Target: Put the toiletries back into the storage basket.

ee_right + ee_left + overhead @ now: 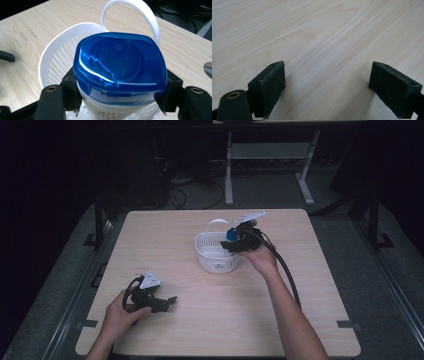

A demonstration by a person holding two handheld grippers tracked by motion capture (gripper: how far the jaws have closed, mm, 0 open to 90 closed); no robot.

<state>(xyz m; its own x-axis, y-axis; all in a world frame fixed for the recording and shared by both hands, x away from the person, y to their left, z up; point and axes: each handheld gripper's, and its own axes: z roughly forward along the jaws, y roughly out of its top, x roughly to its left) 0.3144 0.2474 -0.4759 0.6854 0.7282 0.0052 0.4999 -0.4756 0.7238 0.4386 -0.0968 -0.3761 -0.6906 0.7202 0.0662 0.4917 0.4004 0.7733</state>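
Jaws of my right gripper clamp a blue-capped white bottle over the white basket. Smooth, stiff plastic (likely slippery), so I'd grip below the cap. Left gripper rests open on the counter.

- I see a bare wooden table under everything.
- Far behind it, a grey stand on the floor.
- Cables lie far left.
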